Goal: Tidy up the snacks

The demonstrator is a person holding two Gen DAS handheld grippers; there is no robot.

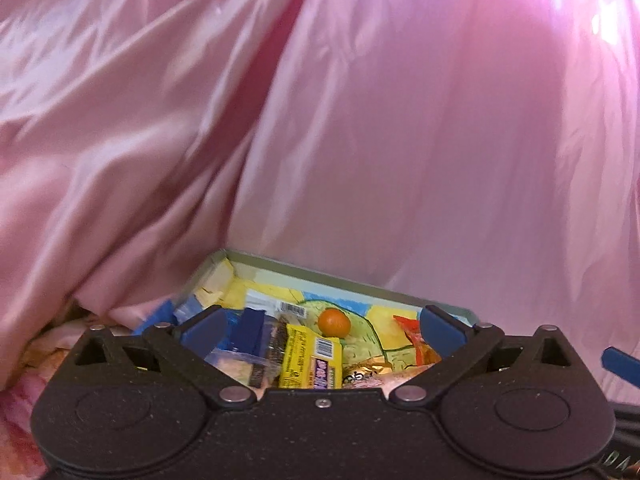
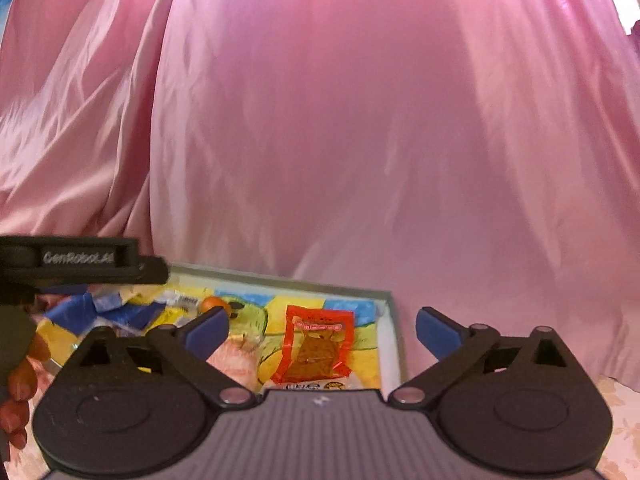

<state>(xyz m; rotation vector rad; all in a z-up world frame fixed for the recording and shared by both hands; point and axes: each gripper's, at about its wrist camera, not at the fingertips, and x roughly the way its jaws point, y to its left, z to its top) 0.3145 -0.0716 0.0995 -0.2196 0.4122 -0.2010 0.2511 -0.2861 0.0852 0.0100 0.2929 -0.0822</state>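
Observation:
A shallow box with a yellow, green and blue picture inside holds several snacks. In the left wrist view I see a yellow bar, a small orange ball, a clear packet with a dark bar and an orange-red packet. My left gripper is open and empty just above them. In the right wrist view the box holds a red packet, a pink packet and the orange ball. My right gripper is open and empty over the red packet.
A shiny pink cloth rises behind the box and fills both views. Blue wrappers lie at the box's left end. The left gripper's black body juts in at the left of the right wrist view. Floral fabric lies beneath.

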